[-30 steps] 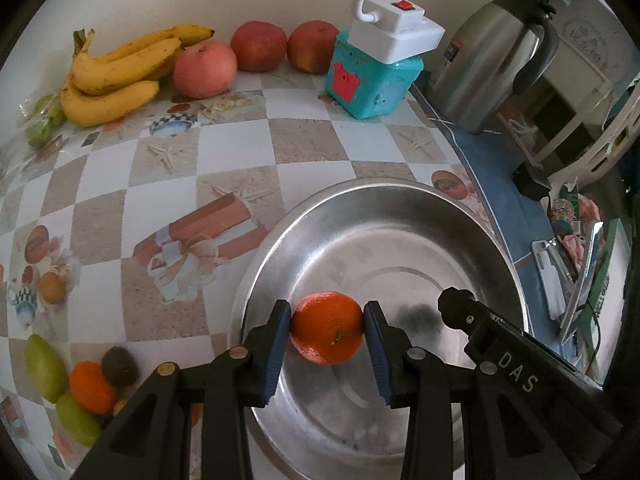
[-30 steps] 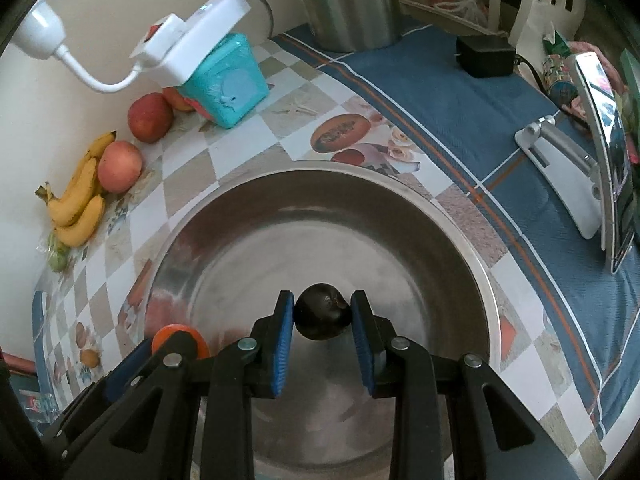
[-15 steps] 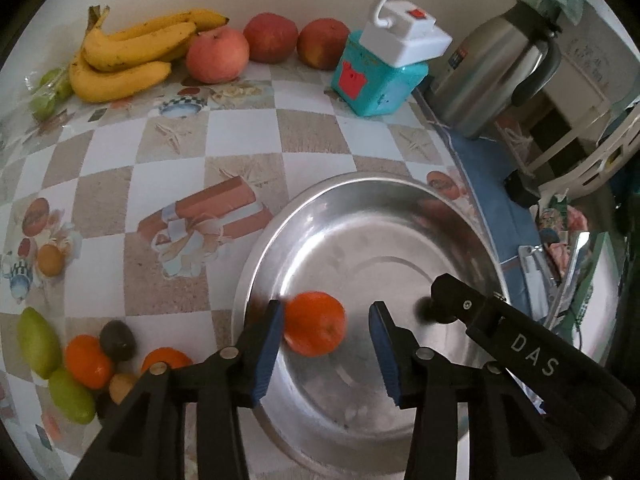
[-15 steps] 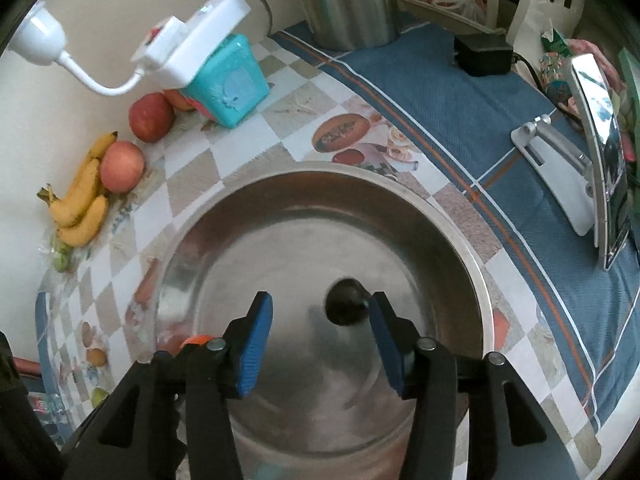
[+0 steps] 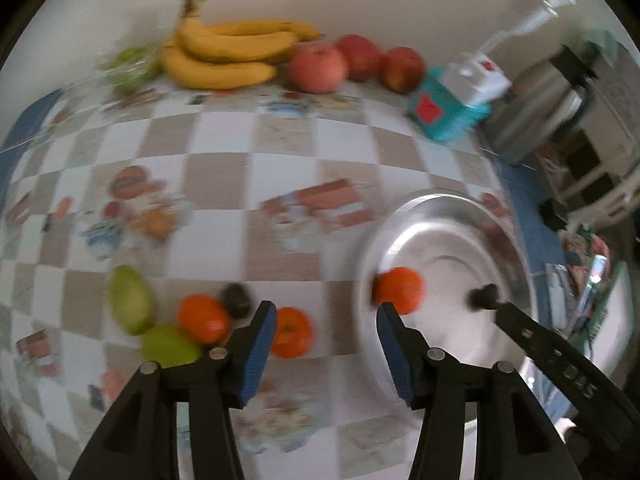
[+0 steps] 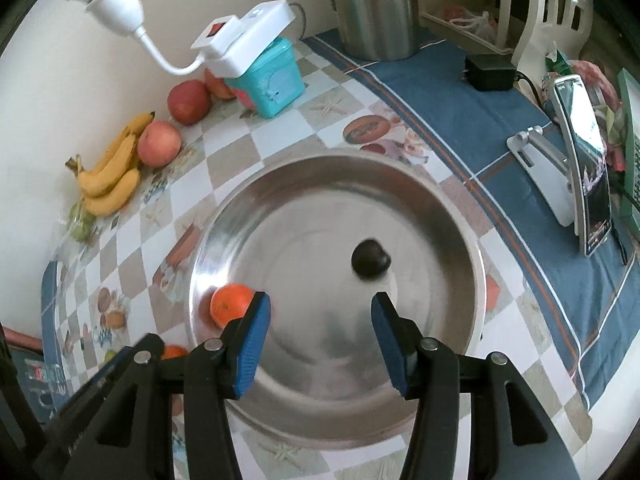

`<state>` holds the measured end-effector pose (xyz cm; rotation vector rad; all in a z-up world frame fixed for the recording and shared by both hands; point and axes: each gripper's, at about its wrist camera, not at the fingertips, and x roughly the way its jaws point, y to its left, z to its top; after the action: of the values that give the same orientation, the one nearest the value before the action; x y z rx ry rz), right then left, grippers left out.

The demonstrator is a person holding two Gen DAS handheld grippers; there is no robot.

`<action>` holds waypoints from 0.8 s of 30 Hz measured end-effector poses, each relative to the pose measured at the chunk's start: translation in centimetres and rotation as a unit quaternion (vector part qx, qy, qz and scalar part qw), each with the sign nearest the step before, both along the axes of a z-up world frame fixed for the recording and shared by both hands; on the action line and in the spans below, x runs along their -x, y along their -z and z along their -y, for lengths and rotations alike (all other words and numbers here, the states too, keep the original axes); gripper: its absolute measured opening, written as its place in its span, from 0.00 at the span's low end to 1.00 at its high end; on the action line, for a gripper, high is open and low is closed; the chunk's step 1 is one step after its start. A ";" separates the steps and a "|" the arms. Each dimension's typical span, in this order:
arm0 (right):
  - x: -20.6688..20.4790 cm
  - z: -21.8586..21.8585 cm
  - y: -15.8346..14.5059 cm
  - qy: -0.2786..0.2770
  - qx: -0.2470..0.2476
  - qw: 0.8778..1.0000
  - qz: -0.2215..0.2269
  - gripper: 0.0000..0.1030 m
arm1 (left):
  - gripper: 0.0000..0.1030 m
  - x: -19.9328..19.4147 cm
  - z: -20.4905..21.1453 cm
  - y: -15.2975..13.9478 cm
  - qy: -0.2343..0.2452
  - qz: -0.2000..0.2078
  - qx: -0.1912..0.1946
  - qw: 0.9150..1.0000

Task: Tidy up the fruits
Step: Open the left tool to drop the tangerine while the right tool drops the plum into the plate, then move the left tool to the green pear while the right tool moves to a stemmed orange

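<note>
A steel bowl [image 6: 460,216] holds an orange [image 6: 232,306] at its left side and a small dark fruit [image 6: 370,260] near the middle. My right gripper [image 6: 320,316] is open above the bowl's near part, with nothing between its pads. In the blurred left wrist view my left gripper [image 5: 326,320] hangs over the table just left of the bowl [image 5: 404,216]. Its jaws are opening and hold nothing. The orange [image 5: 400,290] lies beyond its right finger. Beside its left finger lie two oranges [image 5: 292,338], a dark fruit [image 5: 236,300] and two green fruits [image 5: 130,300].
Bananas [image 5: 232,52] and three apples [image 5: 318,64] line the back wall. A teal box [image 6: 272,80] carries a white power strip. A steel kettle [image 6: 376,8], a black adapter [image 6: 490,72] and a phone on a stand [image 6: 588,168] sit on the blue cloth to the right.
Both grippers opened and let go: the orange and the dark fruit now lie loose in the bowl. My left gripper swung left toward the loose fruit; my right gripper drew back and rose.
</note>
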<state>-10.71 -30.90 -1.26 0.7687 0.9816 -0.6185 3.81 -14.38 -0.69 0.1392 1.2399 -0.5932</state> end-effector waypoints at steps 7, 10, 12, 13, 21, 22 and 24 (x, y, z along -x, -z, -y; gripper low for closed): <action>-0.4 -1.7 -0.6 -0.011 -0.006 1.000 0.002 0.52 | 0.54 -1.6 -5.2 -1.0 -0.069 0.025 -0.018 0.997; -1.1 -2.6 -1.0 -0.021 -0.011 1.000 0.005 0.52 | 0.54 -2.0 -7.0 -1.3 -0.093 0.030 -0.020 0.995; -1.6 -3.3 -1.3 -0.028 -0.012 1.000 0.006 0.52 | 0.54 -2.2 -8.1 -1.5 -0.107 0.032 -0.020 0.994; -1.9 -3.7 -1.3 -0.032 -0.016 0.999 0.009 0.52 | 0.54 -2.4 -8.8 -1.6 -0.115 0.033 -0.019 0.993; -4.3 -5.6 -0.9 -0.053 -0.023 0.998 -0.010 0.52 | 0.56 -4.0 -12.6 -1.7 -0.161 0.040 -0.031 0.986; -4.7 -5.7 -0.7 -0.059 -0.024 0.998 -0.013 0.52 | 0.57 -4.2 -13.0 -1.7 -0.167 0.040 -0.032 0.985; -5.4 -6.1 -0.3 -0.069 -0.029 0.997 -0.020 0.52 | 0.59 -4.5 -13.5 -1.7 -0.171 0.039 -0.033 0.984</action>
<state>-5.34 -24.83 -0.99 0.7358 1.0838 -0.4889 8.28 -0.90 1.00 0.0039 1.1740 -0.2455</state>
